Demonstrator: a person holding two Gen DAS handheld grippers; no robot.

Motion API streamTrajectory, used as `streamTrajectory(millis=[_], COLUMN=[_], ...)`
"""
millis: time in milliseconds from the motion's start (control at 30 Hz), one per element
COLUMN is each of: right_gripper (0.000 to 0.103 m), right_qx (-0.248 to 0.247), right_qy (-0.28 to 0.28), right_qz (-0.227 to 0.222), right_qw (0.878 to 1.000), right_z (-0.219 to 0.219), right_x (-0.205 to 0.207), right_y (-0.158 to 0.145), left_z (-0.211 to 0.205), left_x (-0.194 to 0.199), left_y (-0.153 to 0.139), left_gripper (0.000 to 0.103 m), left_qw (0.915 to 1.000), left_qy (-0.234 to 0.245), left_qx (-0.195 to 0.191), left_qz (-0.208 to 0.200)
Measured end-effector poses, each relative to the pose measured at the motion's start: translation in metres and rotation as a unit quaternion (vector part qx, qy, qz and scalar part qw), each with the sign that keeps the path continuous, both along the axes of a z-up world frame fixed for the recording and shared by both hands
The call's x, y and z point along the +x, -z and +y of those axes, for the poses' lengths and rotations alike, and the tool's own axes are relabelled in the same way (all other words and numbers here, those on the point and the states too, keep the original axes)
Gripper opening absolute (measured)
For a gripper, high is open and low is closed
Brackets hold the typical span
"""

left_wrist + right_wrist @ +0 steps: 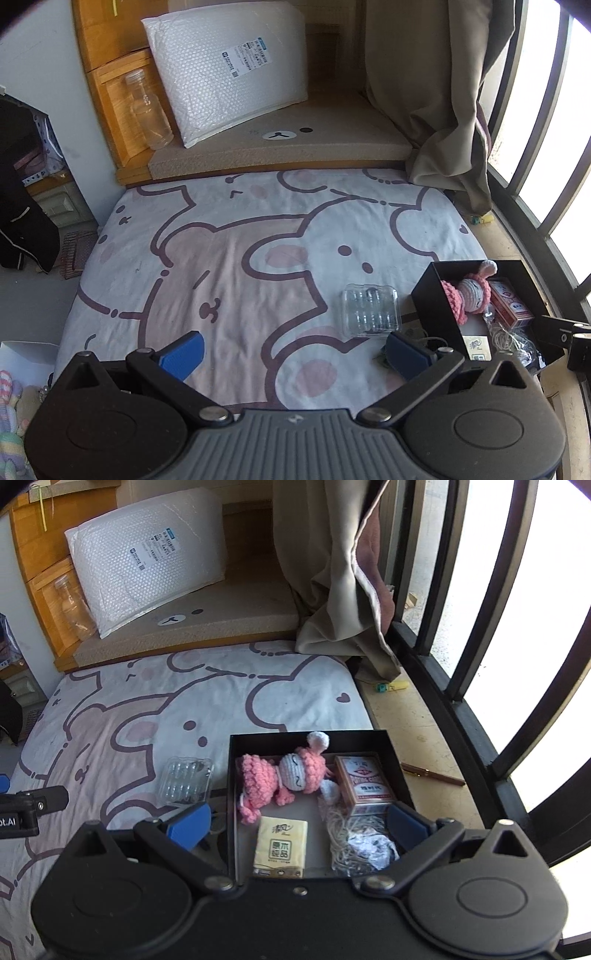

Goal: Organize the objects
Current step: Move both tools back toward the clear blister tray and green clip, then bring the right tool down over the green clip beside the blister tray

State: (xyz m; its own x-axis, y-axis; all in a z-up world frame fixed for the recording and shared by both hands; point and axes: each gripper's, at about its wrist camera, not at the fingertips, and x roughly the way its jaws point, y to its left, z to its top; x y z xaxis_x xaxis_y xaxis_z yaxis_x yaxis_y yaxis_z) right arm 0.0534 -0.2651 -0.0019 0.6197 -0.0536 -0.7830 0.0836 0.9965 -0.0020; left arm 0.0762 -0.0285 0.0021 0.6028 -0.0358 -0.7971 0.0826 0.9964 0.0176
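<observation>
Both tongs, left gripper (293,350) and right gripper (299,821), are being held wide open, empty | clear ridged plastic blister tray (188,781) is lying centre-left, beside open black box (232,775) | risk: thin tray being crushed or slipping.

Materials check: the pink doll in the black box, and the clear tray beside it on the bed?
Pink doll: looks like crocheted yarn, matte, with visible looped stitches and ruffled edges. Clear tray: probably thin moulded plastic, glossy, see-through, with rows of formed pockets catching glare. Black box: likely rigid card or board with thin, straight, matte walls, though the pictures leave that open.
</observation>
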Motion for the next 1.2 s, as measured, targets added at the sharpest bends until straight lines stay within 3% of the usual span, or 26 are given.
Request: streamTrajectory(millis=[500,1200], right_gripper=[0.103,0.103], right_qx=[0.002,0.021], right_qy=[-0.03,-0.03], right_qz=[0.002,-0.007], right_qw=[1.0,0.999], right_z=[0.039,0.034], right_x=[0.011,0.015], right_y=[0.004,-0.001], left_z=[0.044,0.034], left_x=[-0.006,-0.002], left_y=[-0.004,-0.003], left_gripper=[0.103,0.103], left_qw=[0.9993,0.9992], left_qy=[-0.038,-0.031], left_qx=[0.001,0.026], left_qz=[-0.002,-0.007])
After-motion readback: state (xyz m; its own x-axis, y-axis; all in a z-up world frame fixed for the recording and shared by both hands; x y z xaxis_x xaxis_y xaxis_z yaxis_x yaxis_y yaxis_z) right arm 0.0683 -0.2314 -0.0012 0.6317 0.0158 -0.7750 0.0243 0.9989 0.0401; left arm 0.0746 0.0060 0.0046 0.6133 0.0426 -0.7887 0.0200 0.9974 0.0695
